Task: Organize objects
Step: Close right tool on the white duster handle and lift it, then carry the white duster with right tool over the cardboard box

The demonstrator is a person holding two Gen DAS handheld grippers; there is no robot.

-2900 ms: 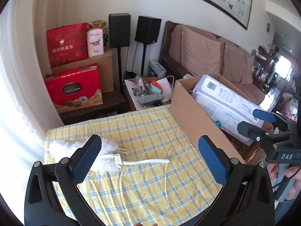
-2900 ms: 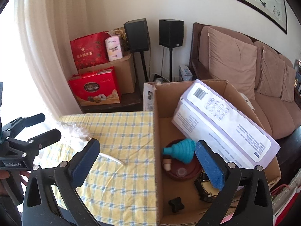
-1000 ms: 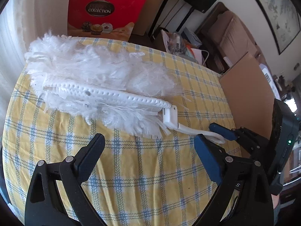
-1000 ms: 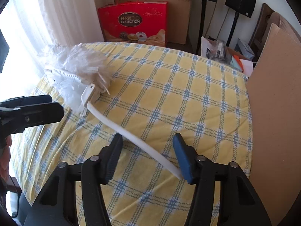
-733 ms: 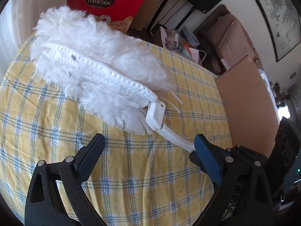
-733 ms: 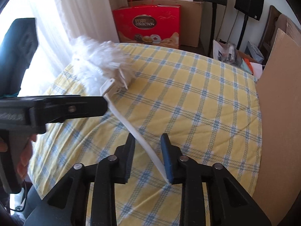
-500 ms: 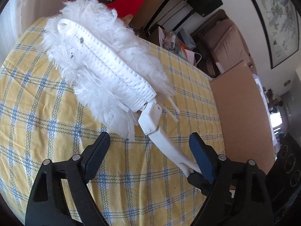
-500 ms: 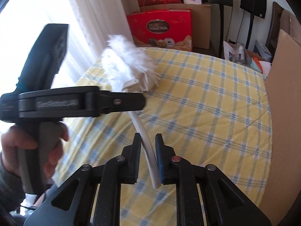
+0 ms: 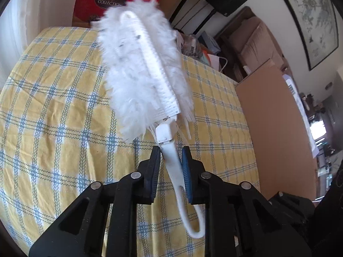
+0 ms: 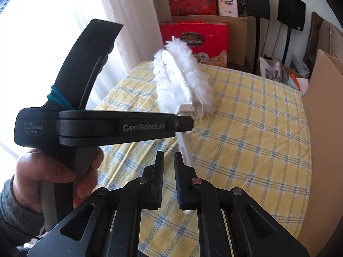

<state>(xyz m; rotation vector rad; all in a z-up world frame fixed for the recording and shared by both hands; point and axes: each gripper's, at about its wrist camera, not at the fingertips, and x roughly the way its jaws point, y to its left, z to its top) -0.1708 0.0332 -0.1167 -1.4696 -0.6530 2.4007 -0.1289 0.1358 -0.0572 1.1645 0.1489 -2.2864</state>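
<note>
Above the yellow-checked bench (image 9: 53,111), a white duster (image 9: 145,68) hangs in the air, its fluffy head tilted up and away toward the far edge and its thin handle slanting down toward the cameras. The left tongs (image 9: 170,153) are pressed onto the handle just below the hinge block, one finger on each side, with the looped end of the handle hanging out beneath them. In the right wrist view the left tongs (image 10: 182,123) cross the frame sideways, gripped from below by a hand (image 10: 53,177) in a grey sleeve, and the duster (image 10: 182,79) rises past their tip. The right tongs (image 10: 169,157) stand with their fingers close together but a narrow gap between; the lower part of the handle runs along the outside of the right finger (image 10: 179,160), and whether it is pinched I cannot tell. The fluffy head is blurred at its edges in the left view. To the right of the bench stands the tall brown wall of a cardboard box (image 9: 276,128), touching the cloth edge. Beyond the bench lies a red gift box (image 10: 199,38), with black speakers (image 10: 291,15) on stands farther back against the wall.
</note>
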